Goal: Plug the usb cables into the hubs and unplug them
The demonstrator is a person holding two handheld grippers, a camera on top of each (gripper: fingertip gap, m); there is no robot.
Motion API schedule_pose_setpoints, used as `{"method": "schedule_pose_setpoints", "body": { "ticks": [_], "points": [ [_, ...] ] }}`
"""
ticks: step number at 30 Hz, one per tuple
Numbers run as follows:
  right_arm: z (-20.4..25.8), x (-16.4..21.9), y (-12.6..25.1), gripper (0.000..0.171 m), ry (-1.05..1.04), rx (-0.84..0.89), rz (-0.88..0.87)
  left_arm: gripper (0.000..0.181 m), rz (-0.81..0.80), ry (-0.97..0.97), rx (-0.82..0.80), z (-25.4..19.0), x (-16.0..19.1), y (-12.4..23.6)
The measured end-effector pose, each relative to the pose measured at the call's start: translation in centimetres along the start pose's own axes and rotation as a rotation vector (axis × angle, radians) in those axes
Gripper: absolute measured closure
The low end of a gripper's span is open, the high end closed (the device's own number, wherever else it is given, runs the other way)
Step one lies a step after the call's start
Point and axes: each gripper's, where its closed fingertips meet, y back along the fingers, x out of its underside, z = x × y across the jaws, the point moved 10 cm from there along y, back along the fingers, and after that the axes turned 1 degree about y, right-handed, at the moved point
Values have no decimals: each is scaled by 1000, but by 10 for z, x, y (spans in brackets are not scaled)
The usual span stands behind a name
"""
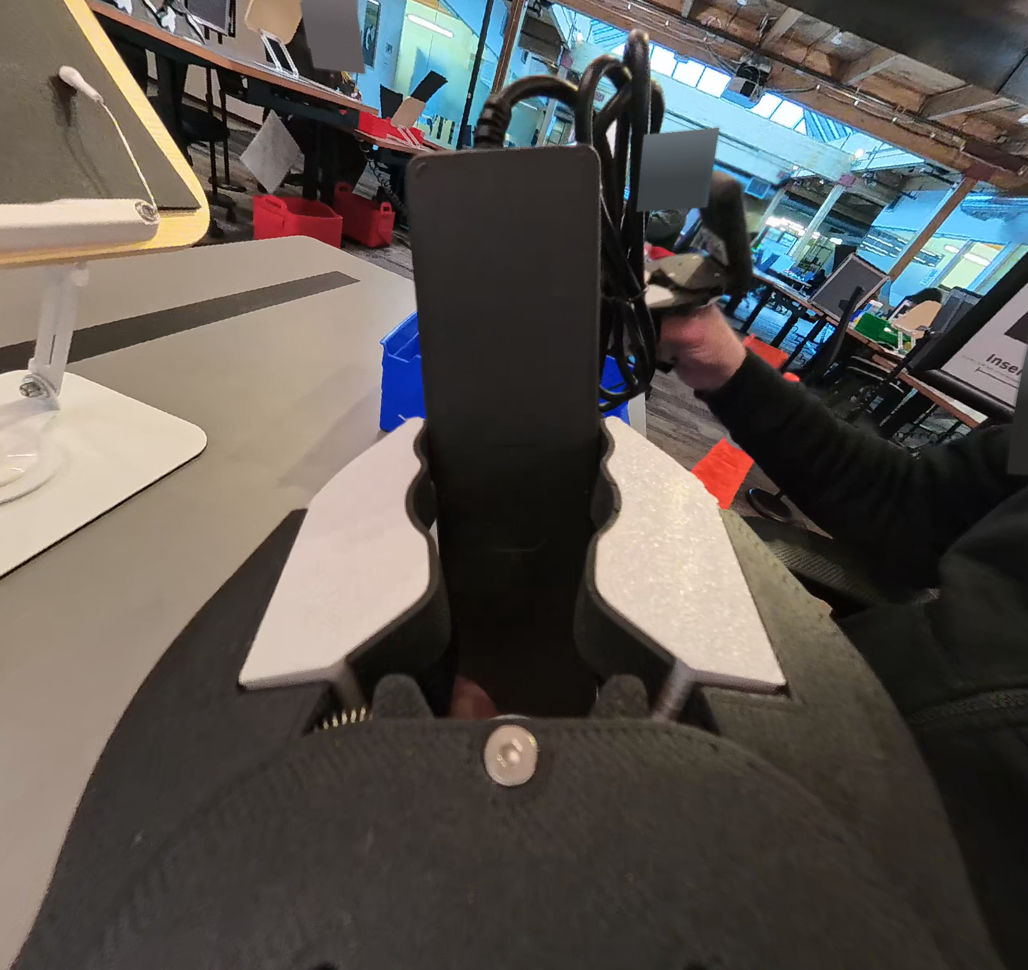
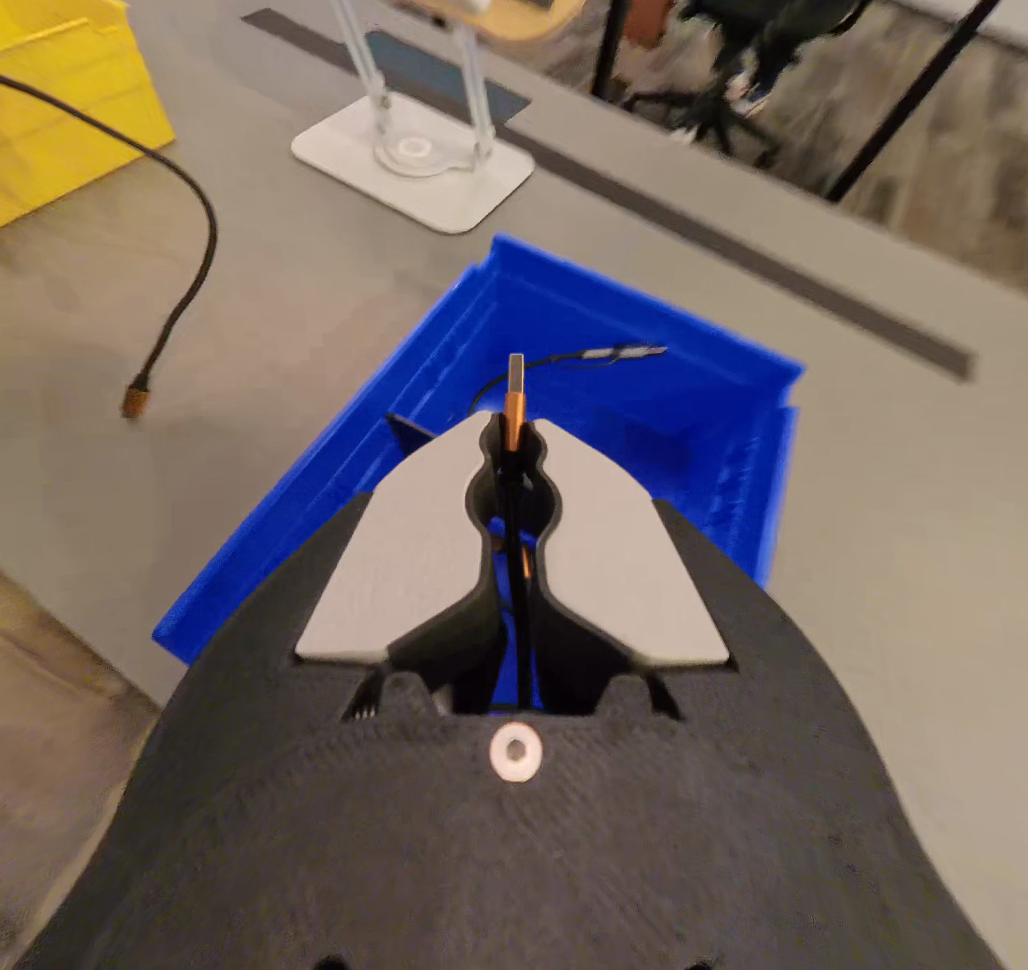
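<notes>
A flat black rectangular plastic hub (image 1: 503, 298) is clamped upright in the left tongs (image 1: 509, 442); an orange-collared metal USB plug (image 2: 514, 406) is pinched in the right tongs (image 2: 514, 431), raised over the blue plastic bin (image 2: 639, 331) at the grey surface's (image 2: 311, 286) near edge. Plug and port should be squared before pressing.

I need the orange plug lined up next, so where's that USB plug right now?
In the right wrist view, the orange USB plug is pinched at the tips of the right gripper, metal end pointing forward, above the blue bin on the grey table.
</notes>
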Motion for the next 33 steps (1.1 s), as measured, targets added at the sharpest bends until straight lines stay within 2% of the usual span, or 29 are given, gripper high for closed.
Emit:
{"method": "schedule_pose_setpoints", "body": {
  "ticks": [4,6,8,11,13,15,17,19,22,27,33],
  "points": [
    [1,29,-25,162,-25,-123,140,127,20,-3,6,0,3,-2],
    [1,39,-35,159,-38,-215,265,127,26,0,1,1,4,-3],
    [2,45,-43,150,68,-163,358,127,26,10,6,2,5,-3],
    [6,49,-52,149,259,-195,423,127,40,10,4,3,6,-4],
    [2,47,-54,145,354,-146,484,127,41,12,8,3,7,-4],
    [1,34,-50,136,322,-202,415,127,46,12,8,3,8,-5],
    [-1,22,-44,126,333,-172,431,127,38,21,13,3,8,-6],
    [9,5,-34,125,384,-144,393,127,27,36,34,3,9,-7],
    [51,-32,-26,130,454,-209,190,127,-6,64,85,1,9,-9],
    [143,-79,-49,137,594,-291,-105,127,-51,95,163,-7,10,-16],
    [210,-90,-86,135,837,-202,-253,127,-111,157,206,-17,15,-26]
  ]
}}
